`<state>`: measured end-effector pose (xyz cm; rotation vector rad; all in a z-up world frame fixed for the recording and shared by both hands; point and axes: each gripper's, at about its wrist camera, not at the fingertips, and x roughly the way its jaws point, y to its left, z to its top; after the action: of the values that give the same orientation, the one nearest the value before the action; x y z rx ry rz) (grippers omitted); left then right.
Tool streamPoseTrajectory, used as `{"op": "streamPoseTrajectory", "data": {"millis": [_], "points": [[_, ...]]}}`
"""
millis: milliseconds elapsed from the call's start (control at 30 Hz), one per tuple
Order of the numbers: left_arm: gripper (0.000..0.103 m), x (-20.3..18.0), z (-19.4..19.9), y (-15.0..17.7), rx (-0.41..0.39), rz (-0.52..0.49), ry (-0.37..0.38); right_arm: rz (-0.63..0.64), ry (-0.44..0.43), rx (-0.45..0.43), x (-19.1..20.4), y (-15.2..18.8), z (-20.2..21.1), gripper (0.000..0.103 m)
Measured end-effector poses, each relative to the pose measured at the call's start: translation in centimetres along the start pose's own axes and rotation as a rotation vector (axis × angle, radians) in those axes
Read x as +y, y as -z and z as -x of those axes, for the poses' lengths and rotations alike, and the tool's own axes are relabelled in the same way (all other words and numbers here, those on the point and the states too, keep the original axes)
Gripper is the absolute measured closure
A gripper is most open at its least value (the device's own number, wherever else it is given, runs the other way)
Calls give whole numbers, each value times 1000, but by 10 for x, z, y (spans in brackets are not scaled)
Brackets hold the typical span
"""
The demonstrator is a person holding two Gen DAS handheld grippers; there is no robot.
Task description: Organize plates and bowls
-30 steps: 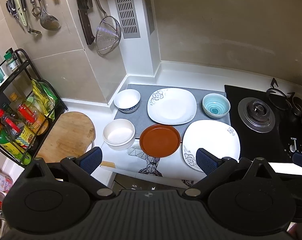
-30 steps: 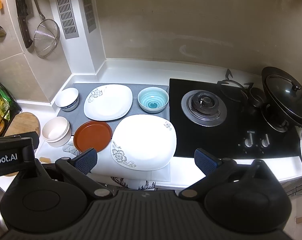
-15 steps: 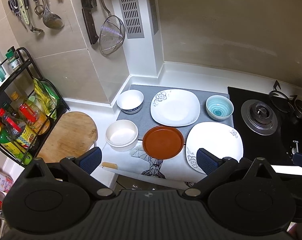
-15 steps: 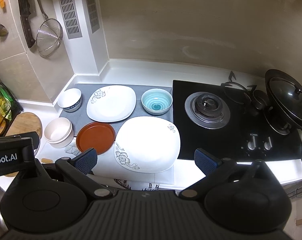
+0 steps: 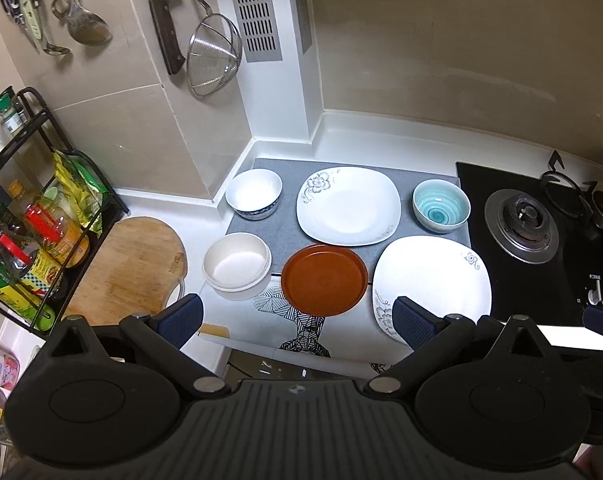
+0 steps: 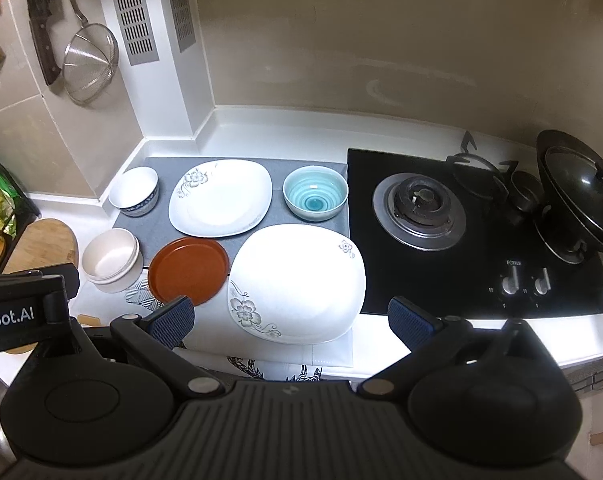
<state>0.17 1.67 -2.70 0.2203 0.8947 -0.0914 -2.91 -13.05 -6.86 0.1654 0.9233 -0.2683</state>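
We list first the white counter (image 5: 381,136), which carries a black gas hob (image 6: 473,232) to the right and a grey mat (image 5: 285,236) in the corner. On the mat's near edge we record the near square plate (image 6: 297,284), white with a floral corner, just beside the hob; behind it lies the far square plate (image 6: 221,198), flat on the mat. We enter next the brown round plate (image 5: 324,280), between the near square plate and the cream bowls (image 5: 237,266), which stand nested at the mat's left edge. Then come the teal bowl (image 6: 315,192), upright at the back by the hob, and the blue-rimmed white bowl (image 5: 254,194) at the mat's back left. We hold the left gripper (image 5: 297,316) and the right gripper (image 6: 289,318) above the counter's front edge, both released, jaws spread wide, grasping nothing.
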Motion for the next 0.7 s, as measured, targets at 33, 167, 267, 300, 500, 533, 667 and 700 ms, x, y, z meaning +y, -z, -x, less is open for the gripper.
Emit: {"op": "streamPoseTrajectory", "data": {"millis": [33, 167, 267, 300, 500, 533, 667, 700], "points": [[2, -2, -6, -1, 1, -9, 3, 0, 1, 1, -1, 0, -6, 0], [2, -3, -46, 2, 3, -18, 103, 0, -53, -39, -11, 7, -39, 0], [4, 3, -96, 11, 39, 15, 243, -30, -73, -59, -33, 19, -76, 0], [7, 4, -115, 13, 71, 14, 288, -56, -106, -78, -44, 24, -88, 0], [45, 0, -236, 15, 310, -2, 537, -197, -194, -141, -112, 36, -155, 0], [46, -1, -254, 13, 345, 3, 578, -200, -200, -143, -119, 33, -163, 0], [50, -15, -316, 7, 425, -37, 698, -290, -298, -90, -148, 26, -201, 0], [52, -20, -330, 5, 455, -52, 685, -338, -311, -62, -155, 26, -210, 1]]}}
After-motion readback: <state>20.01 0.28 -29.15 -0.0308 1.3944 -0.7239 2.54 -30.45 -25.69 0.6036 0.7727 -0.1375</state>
